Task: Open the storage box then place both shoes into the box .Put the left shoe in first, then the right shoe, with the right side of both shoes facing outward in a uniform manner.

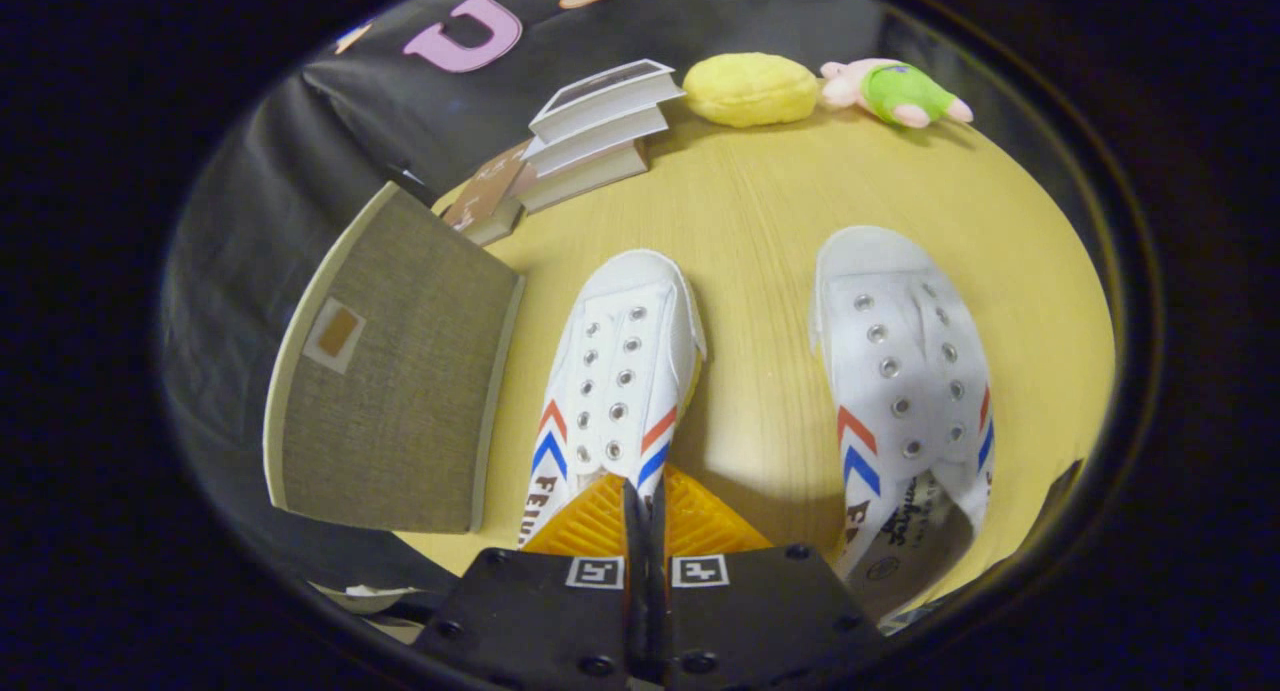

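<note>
Storage box (390, 391) at 9 o'clock closed; both shoes on table (760, 211); gripper (645, 501) fingers together, nothing visibly held, over left shoe (620, 371); right shoe (905, 371) at 2 o'clock; all steps remain

On the one wooden table (760, 221) I count two white shoes, the left shoe (620, 371) at 6 o'clock and the right shoe (905, 371) at 4, one storage box (390, 401) at 8, perhaps four stacked books (590, 136) at 11, two plush toys at 1, a yellow plush (750, 89) and a pink plush (895, 93), and one gripper (645, 516) with two fingers closed together.

Round pale wooden table (760, 221) bearing storage box (400, 371), two white shoes lying side by side (625, 371) (905, 371), stacked books (590, 131), yellow plush (750, 89), small plush doll (895, 93) resting along far edge.
</note>
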Tool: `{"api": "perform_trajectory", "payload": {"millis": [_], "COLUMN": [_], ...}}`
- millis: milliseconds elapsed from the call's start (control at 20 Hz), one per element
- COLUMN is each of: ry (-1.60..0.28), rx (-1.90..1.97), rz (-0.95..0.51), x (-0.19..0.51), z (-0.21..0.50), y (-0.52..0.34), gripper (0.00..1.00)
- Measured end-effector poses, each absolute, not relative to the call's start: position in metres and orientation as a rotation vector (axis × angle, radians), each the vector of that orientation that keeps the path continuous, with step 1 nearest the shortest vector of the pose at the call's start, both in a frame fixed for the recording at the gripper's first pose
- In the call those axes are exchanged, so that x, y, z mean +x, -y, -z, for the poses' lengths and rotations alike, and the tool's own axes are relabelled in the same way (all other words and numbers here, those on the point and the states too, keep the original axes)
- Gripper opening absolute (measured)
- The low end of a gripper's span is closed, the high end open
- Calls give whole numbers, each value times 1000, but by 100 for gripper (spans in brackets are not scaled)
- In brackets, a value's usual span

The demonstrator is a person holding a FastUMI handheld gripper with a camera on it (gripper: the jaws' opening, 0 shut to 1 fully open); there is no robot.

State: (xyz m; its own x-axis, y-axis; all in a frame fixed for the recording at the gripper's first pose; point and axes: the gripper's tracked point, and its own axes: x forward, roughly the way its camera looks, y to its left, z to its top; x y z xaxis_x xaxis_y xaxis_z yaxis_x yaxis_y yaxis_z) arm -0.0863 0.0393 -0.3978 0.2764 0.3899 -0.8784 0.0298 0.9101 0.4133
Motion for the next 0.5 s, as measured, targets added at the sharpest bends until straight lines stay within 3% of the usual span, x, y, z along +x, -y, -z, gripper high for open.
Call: {"api": "perform_trajectory", "payload": {"millis": [500], "ry": [-1140], "rx": [627], "rz": [-243], "x": [-54], "z": [300], "y": [-71], "gripper": [3]}}
